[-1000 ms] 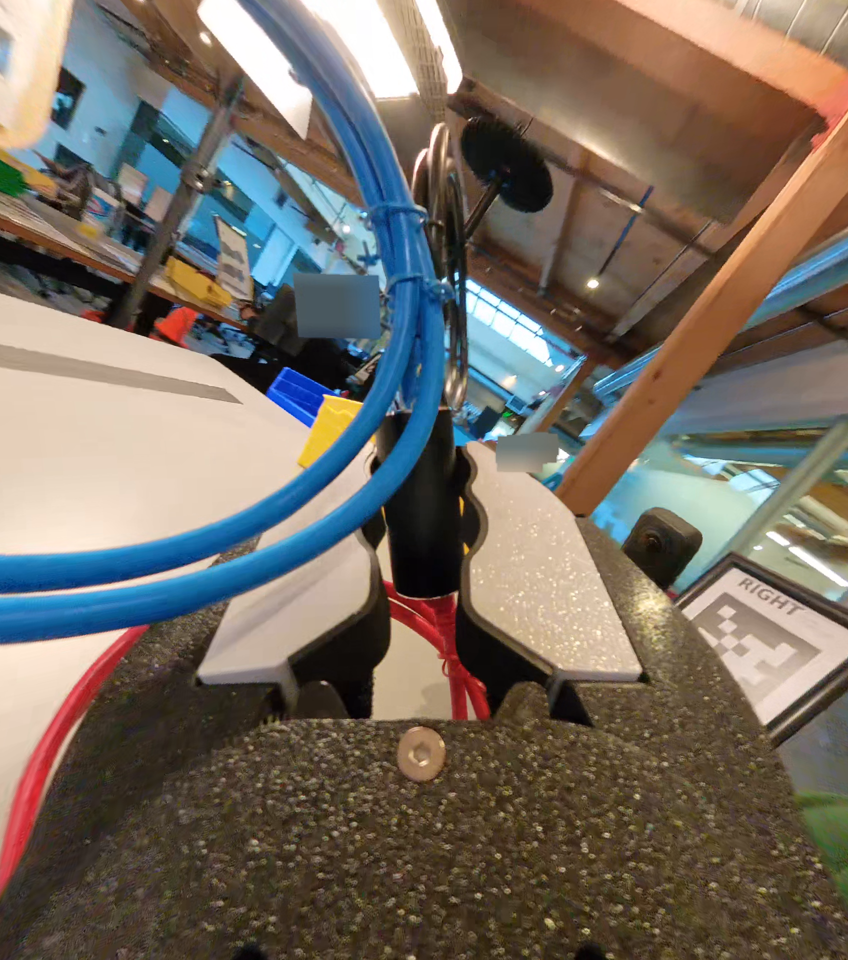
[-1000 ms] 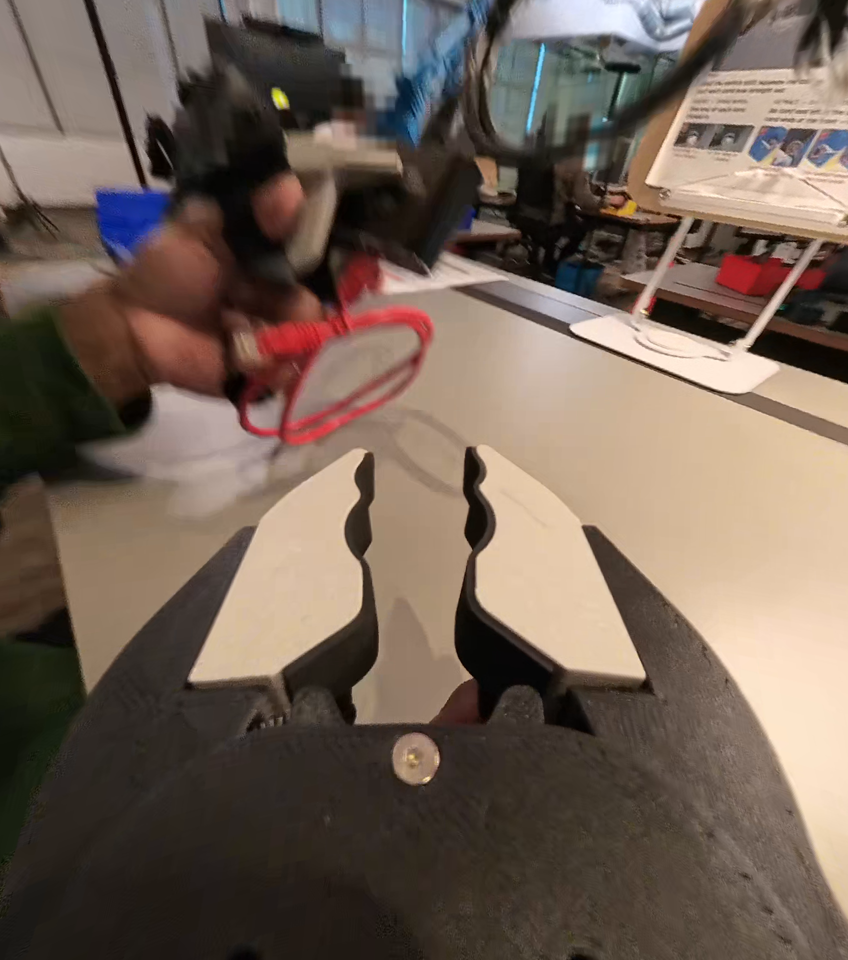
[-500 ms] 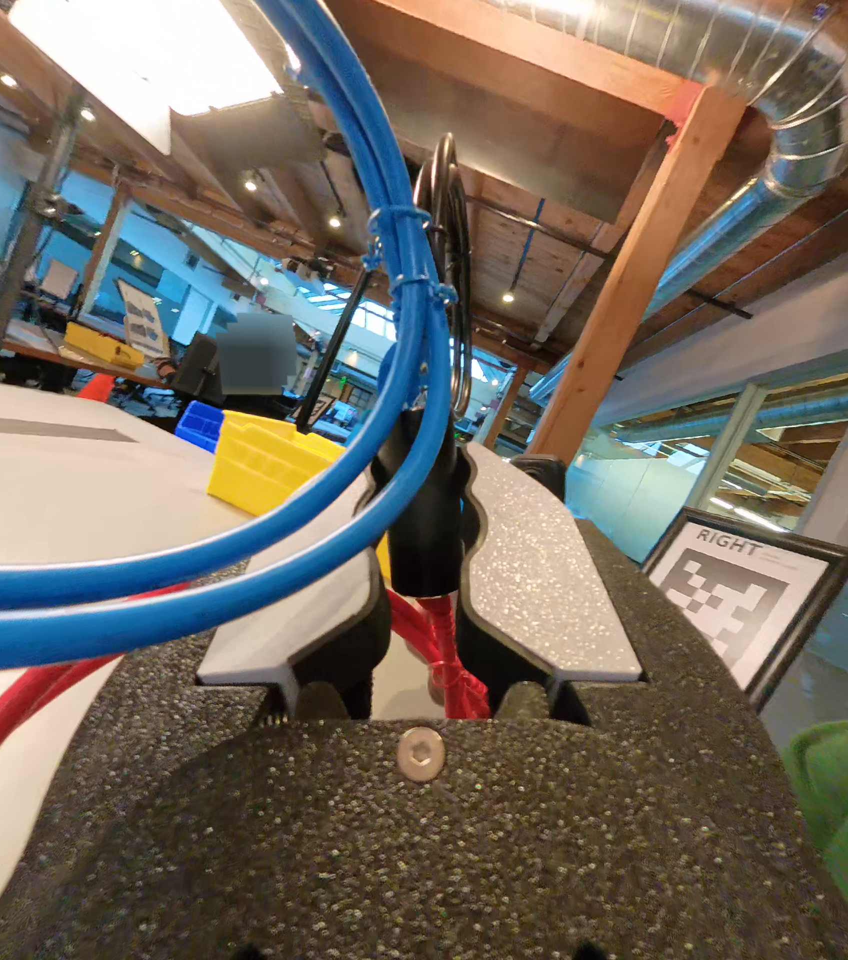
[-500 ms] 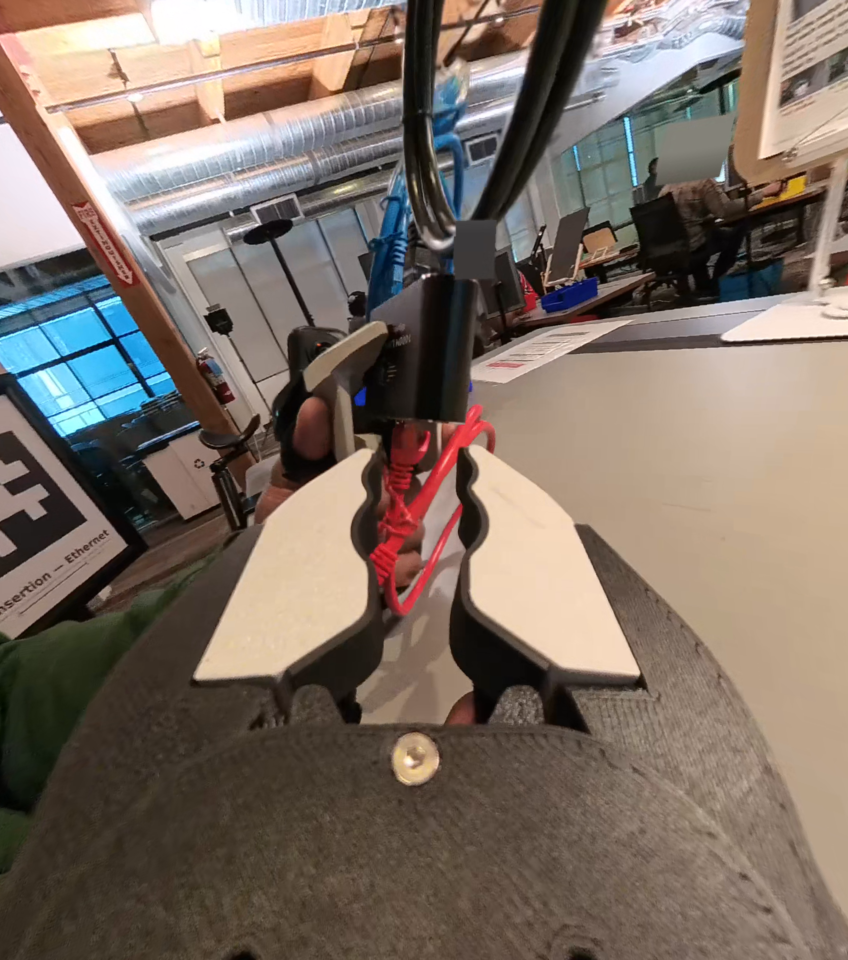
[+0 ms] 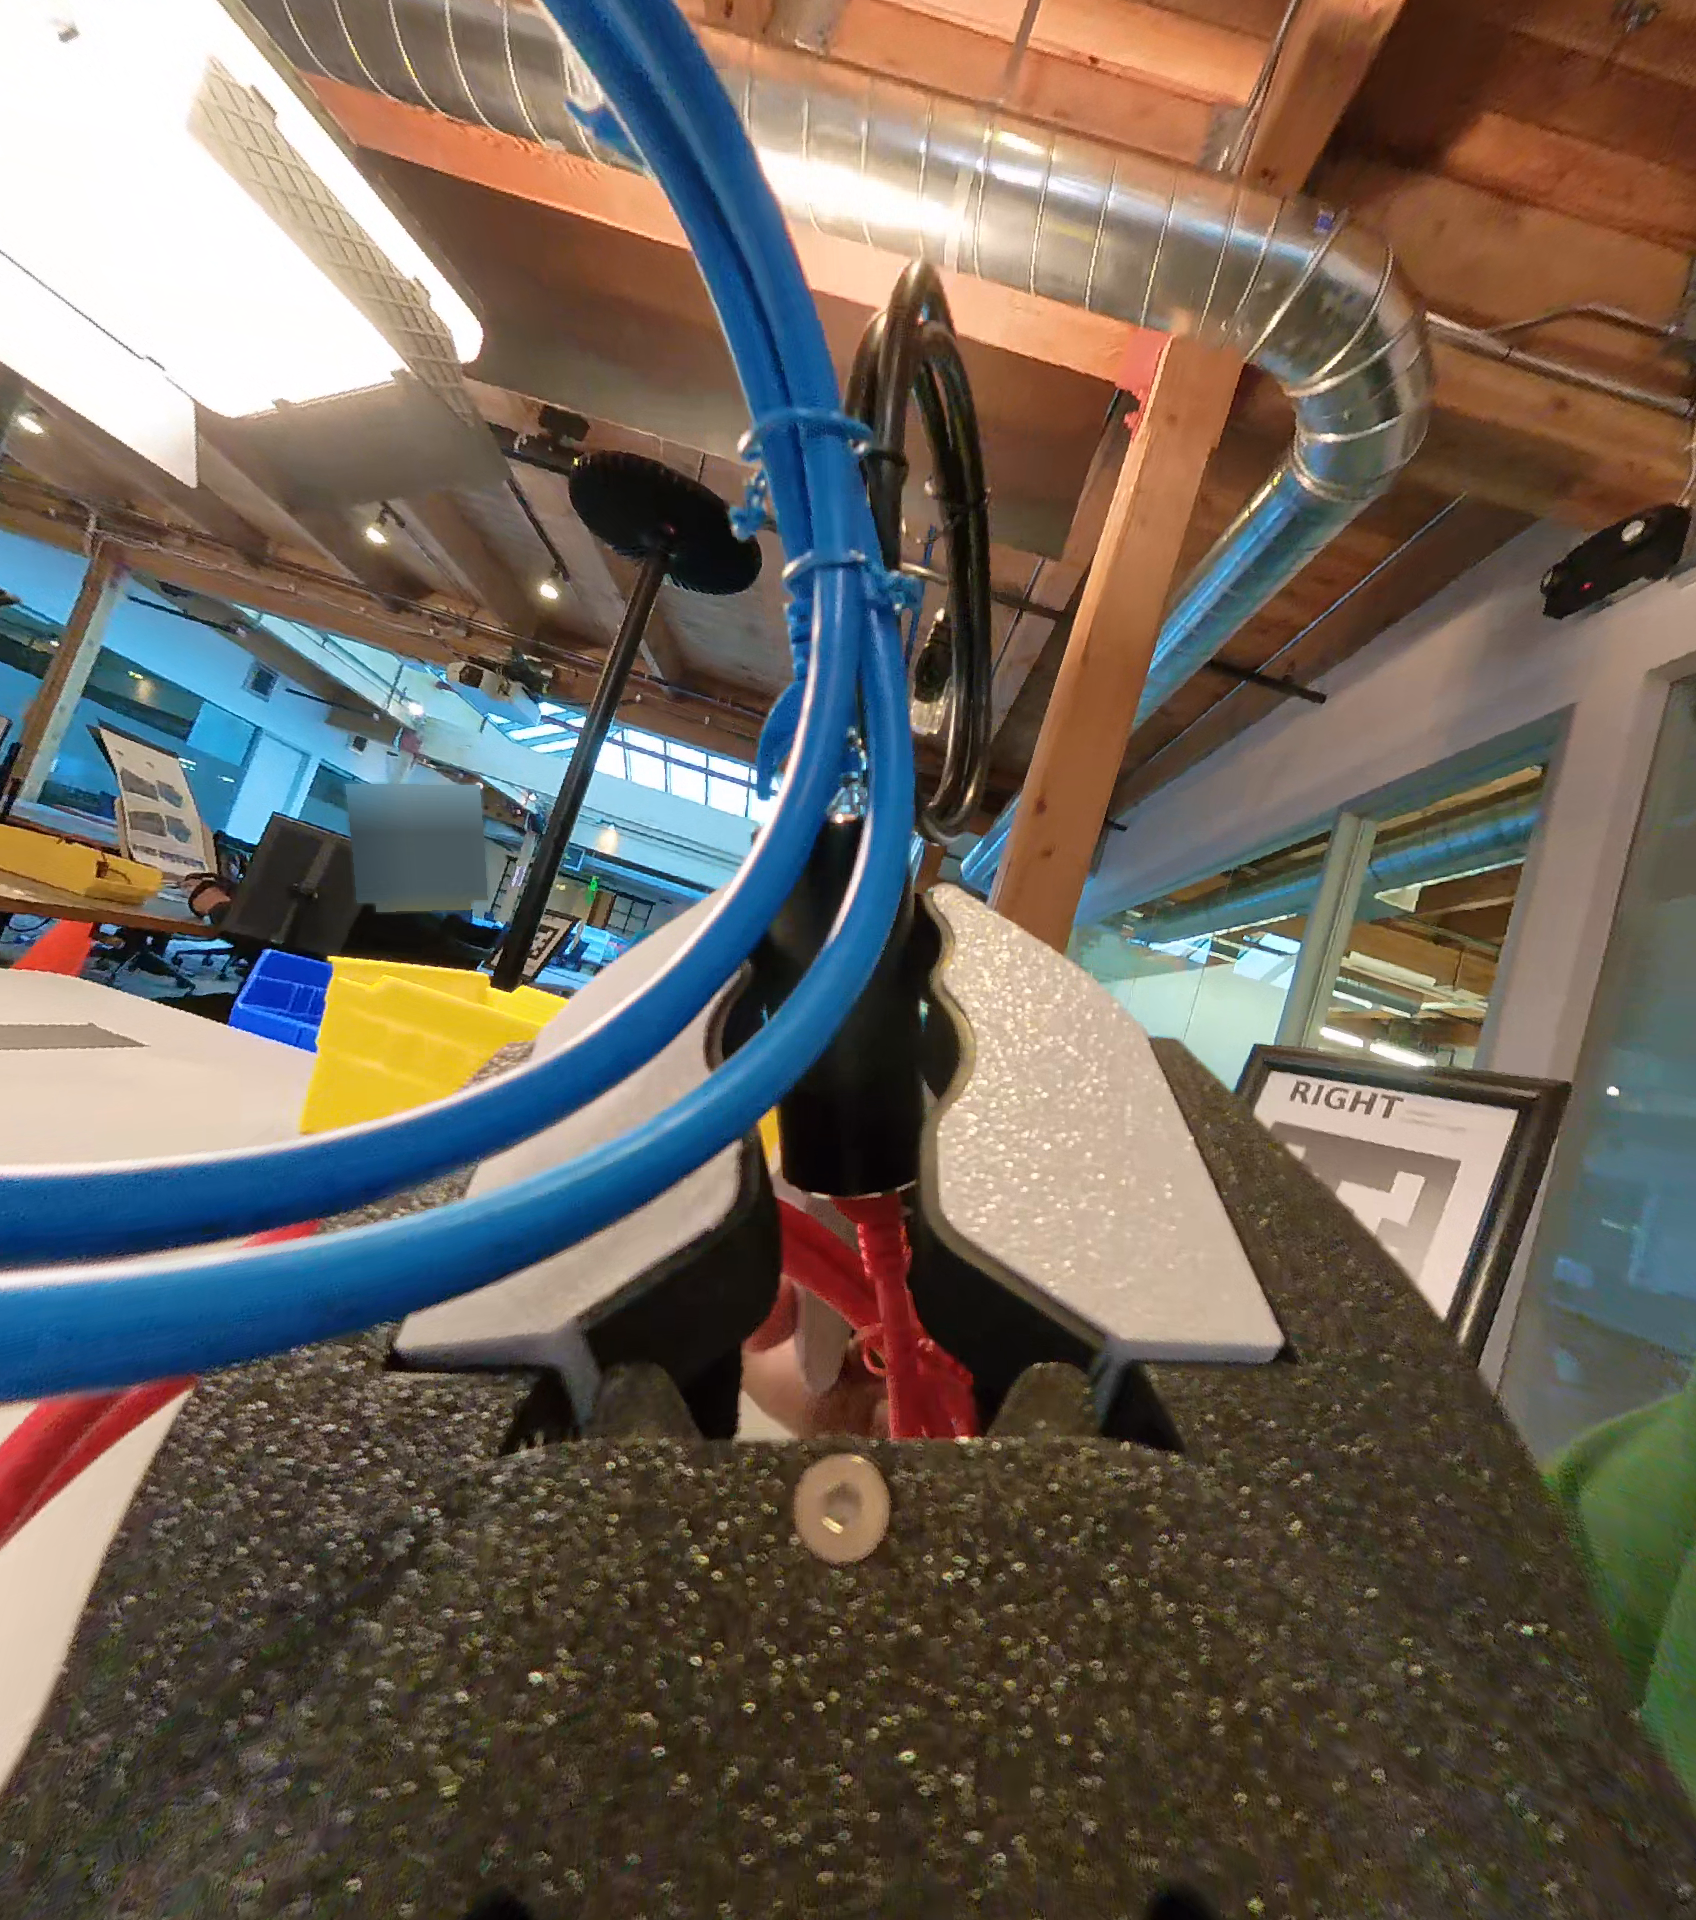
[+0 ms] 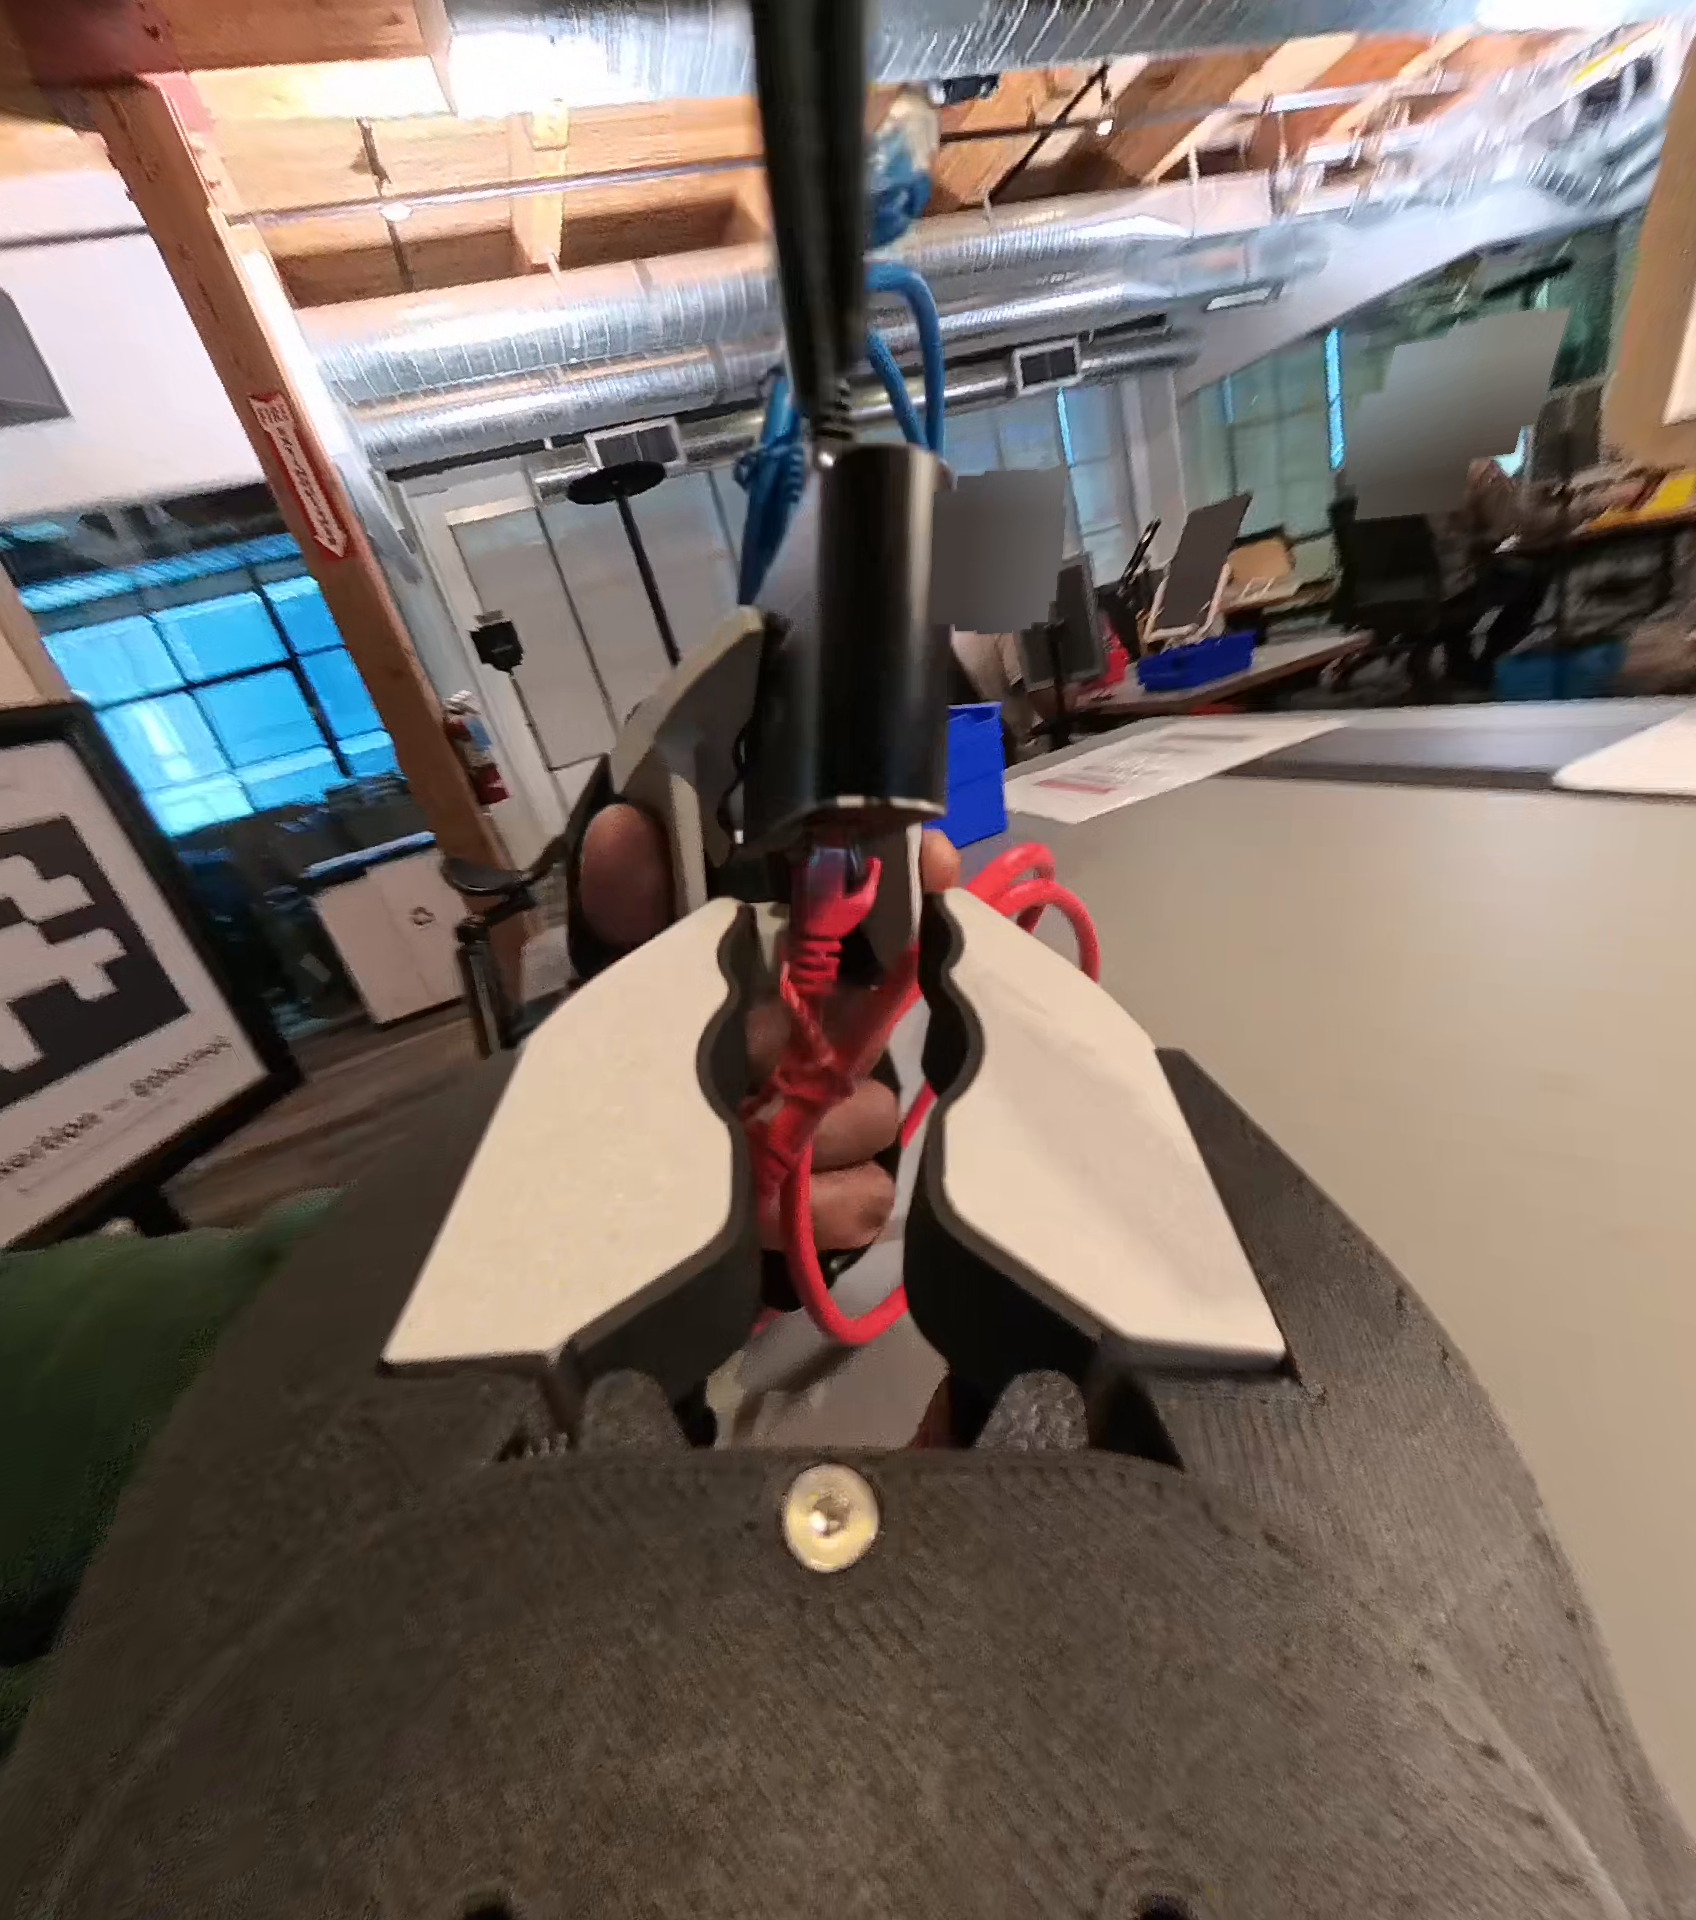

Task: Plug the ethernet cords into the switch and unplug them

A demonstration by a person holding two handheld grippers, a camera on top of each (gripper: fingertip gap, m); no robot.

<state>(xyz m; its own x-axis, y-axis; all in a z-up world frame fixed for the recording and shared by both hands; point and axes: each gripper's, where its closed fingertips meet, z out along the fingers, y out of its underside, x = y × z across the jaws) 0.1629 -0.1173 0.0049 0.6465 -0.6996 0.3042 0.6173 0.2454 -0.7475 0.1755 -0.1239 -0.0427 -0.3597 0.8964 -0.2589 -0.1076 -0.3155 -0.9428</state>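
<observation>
The left gripper point(image 5: 849, 997) has its fingers closed on the black switch point(image 5: 844, 1049), held upright in the air above the pale bench point(image 5: 44, 1081). A blue cord point(image 5: 553, 1122) loops up from it and a red cord point(image 5: 891, 1278) hangs below (its plug end seems seated underneath). The right gripper point(image 6: 833, 956) sits just under the switch point(image 6: 880, 634), fingers narrowly parted around the red cord point(image 6: 802, 1049), not visibly pinching it.

right gripper point(image 6: 836, 997) parted, red cord point(image 6: 808, 1049) between, black switch point(image 6: 877, 634) beyond
</observation>
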